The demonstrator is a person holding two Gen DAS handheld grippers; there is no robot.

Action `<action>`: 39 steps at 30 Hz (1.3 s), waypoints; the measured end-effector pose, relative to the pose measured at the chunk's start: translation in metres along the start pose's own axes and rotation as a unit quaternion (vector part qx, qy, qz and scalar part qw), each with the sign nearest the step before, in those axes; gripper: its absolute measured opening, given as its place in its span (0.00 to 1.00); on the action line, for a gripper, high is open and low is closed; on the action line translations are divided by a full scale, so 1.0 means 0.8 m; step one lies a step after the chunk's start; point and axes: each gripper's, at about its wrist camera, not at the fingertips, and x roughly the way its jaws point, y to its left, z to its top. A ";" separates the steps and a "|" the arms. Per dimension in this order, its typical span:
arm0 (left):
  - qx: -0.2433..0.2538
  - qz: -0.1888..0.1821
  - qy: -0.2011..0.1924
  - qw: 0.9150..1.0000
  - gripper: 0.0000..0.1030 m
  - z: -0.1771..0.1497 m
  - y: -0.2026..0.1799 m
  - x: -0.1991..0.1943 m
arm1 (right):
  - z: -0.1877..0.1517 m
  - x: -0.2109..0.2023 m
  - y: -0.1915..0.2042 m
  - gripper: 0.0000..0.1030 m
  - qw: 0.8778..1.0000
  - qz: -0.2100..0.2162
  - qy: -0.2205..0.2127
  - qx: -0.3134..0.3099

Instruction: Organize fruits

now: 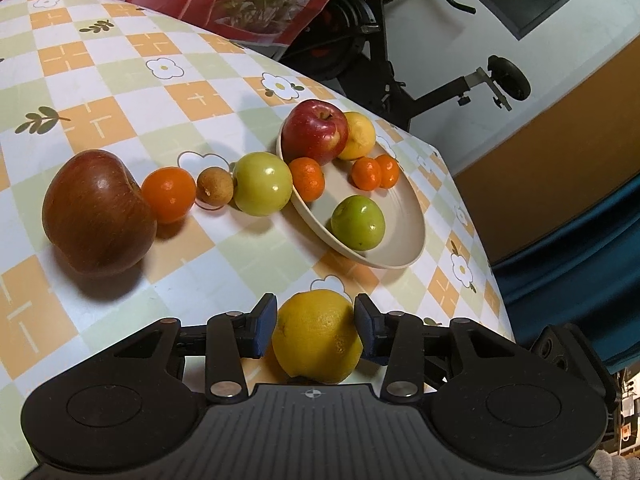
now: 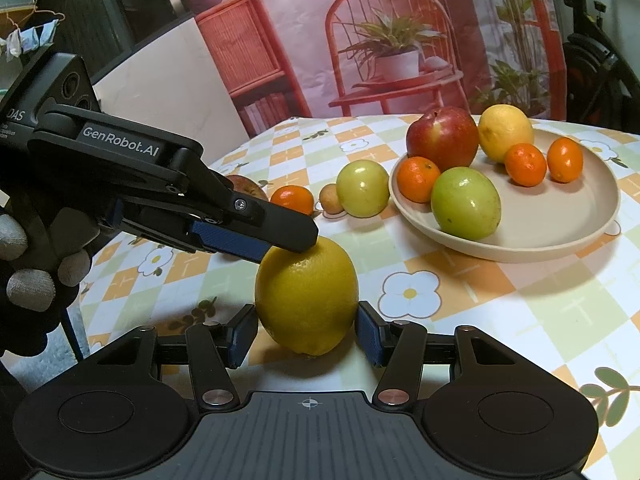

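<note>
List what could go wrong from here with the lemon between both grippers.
1. The lemon sits inside both the left gripper and the right gripper; pulled different ways, it may slip or squirt out.
2. It is round, so a loose release could let it roll off the table edge nearby.

A printed backdrop (image 2: 400, 40) showing red chairs and potted plants is hanging at the far side of the table (image 1: 120, 80), whose checked, flowered cloth is catching soft light. A black exercise bike (image 1: 400, 40) is standing by a pale wall (image 1: 500, 40) to the right.
</note>
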 end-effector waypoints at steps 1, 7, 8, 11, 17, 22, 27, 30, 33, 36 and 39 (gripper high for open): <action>0.001 0.004 -0.002 1.000 0.46 0.000 0.000 0.000 | 0.000 0.000 0.000 0.49 1.000 0.000 0.001 0.001; -0.001 0.012 -0.005 1.000 0.46 0.001 0.002 -0.003 | 0.000 -0.002 0.001 0.48 1.000 -0.001 0.004 0.000; 0.000 0.010 -0.005 1.000 0.46 0.001 0.001 -0.002 | 0.000 -0.002 0.001 0.48 1.000 -0.001 0.004 0.000; -0.002 0.008 -0.006 1.000 0.46 -0.001 0.001 -0.002 | -0.001 -0.004 0.001 0.47 1.000 -0.002 0.003 0.001; -0.021 -0.003 -0.007 1.000 0.46 -0.004 0.008 -0.002 | -0.001 -0.005 -0.002 0.47 1.000 0.001 0.003 0.002; -0.029 -0.007 -0.009 1.000 0.46 -0.006 0.010 -0.001 | 0.000 -0.004 -0.003 0.47 1.000 0.003 0.003 0.006; -0.031 -0.010 -0.009 0.999 0.46 -0.008 0.010 -0.001 | -0.001 -0.004 -0.003 0.47 1.000 0.003 0.003 0.005; -0.030 -0.010 -0.009 0.999 0.46 -0.009 0.010 -0.002 | -0.001 -0.005 -0.003 0.47 1.000 0.003 0.003 0.005; -0.030 -0.010 -0.009 0.999 0.46 -0.009 0.010 -0.002 | -0.001 -0.004 -0.002 0.47 1.000 0.001 0.003 0.003; -0.025 -0.008 -0.007 1.000 0.46 -0.007 0.009 -0.001 | -0.001 -0.003 0.000 0.46 1.000 -0.003 0.003 0.001; -0.006 0.000 0.000 1.000 0.45 -0.001 0.002 0.000 | -0.001 -0.003 0.011 0.46 1.000 -0.023 0.004 -0.018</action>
